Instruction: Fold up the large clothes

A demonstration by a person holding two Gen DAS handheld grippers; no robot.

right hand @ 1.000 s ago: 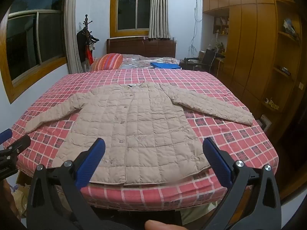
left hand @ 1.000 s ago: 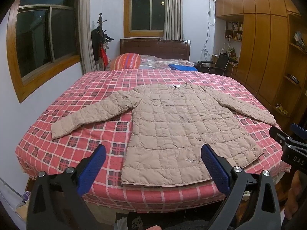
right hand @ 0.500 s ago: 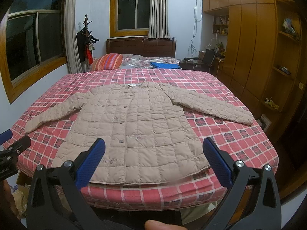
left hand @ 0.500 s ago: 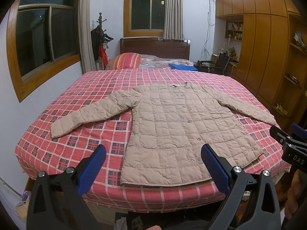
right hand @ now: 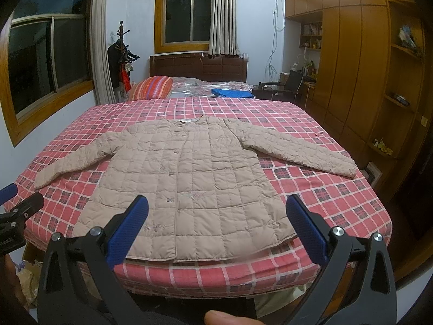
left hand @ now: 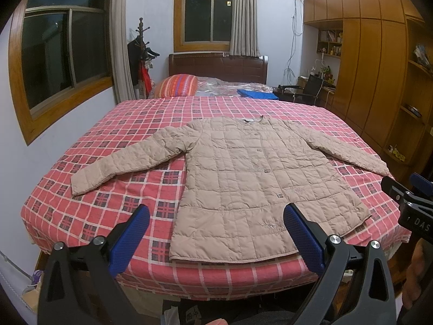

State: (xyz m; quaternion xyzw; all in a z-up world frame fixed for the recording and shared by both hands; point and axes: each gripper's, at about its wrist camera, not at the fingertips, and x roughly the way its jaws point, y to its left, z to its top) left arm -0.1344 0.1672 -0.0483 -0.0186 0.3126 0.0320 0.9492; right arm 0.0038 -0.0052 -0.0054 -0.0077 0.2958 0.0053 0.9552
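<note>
**Lying flat: quilted jacket spread on the checked bed**

The beige quilted jacket (left hand: 251, 187) lies front-up, buttoned, on the red checked bedspread (left hand: 140, 124), sleeves spread out to both sides, hem at the near edge. The left gripper (left hand: 216, 239) and right gripper (right hand: 216, 231) hover before that edge, both spread wide, holding nothing.

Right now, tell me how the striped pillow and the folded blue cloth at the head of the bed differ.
The striped pillow is plump and rounded, while the folded blue cloth lies flat. The pillow carries red-orange stripes; the cloth is plain blue. The pillow sits toward the window side of the bed, the cloth toward the wardrobe side. Both rest beyond the checked cover, near the headboard.
</note>
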